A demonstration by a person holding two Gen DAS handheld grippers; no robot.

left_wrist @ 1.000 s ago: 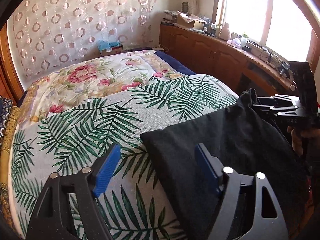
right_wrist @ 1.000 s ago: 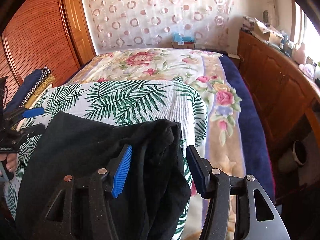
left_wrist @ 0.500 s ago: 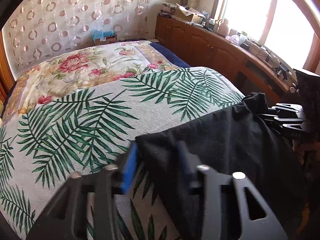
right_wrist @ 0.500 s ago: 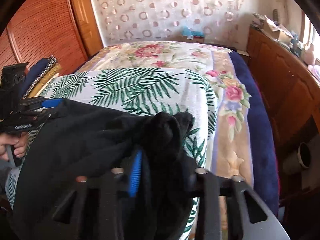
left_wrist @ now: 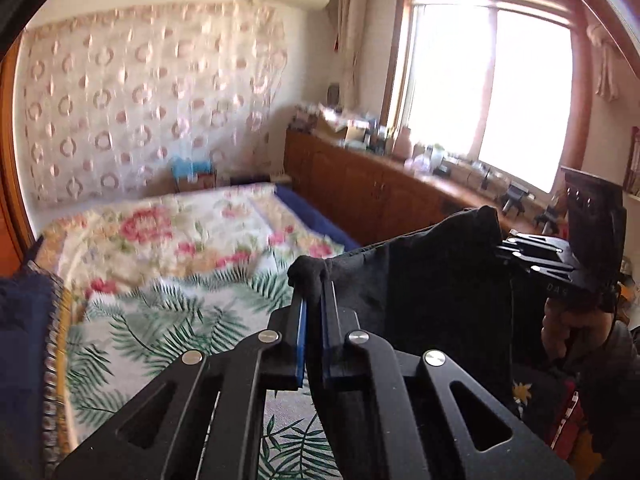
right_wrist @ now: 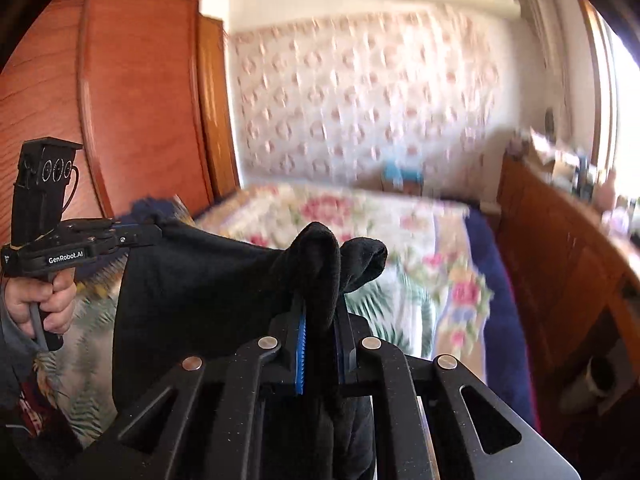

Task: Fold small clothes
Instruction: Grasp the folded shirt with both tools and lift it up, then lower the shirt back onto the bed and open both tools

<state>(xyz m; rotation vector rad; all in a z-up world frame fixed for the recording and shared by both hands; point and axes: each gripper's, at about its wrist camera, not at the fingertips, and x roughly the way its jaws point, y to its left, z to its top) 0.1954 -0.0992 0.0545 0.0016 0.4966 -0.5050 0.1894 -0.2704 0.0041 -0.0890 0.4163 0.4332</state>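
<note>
**Black garment lifted clear, stretched between both grippers**

Black knit cloth, soft and limp: the garment [left_wrist: 432, 280] hangs in the air above the bed [left_wrist: 168, 320], one top corner pinched in each tool. Left hand-held gripper [left_wrist: 314, 312] is clamped narrow on a bunched corner; a nub of fabric pokes out past the blue pads [left_wrist: 302, 332]. Right hand-held gripper [right_wrist: 320, 332] is likewise closed down on a thicker wad, two folds of cloth spilling over its tips. Top edge runs nearly taut between them; the body of the garment drops below, out of sight in both views. Background is motion-blurred, so exact height above the palm-leaf blanket [left_wrist: 160, 328] cannot be read.

Step in hand, as I judge it: holding the piece up to shake it flat before laying it down for the first fold.

To do it well:
- Keep both grips firm; the right one holds a lot of bunched cloth and could slip unevenly.
- Keep the two tools level and the top edge straight, so the piece hangs square.
- Lower the bottom hem to the blanket first, then draw back and lay the rest down smoothly without creases.
- Release only once the cloth lies flat.
</note>
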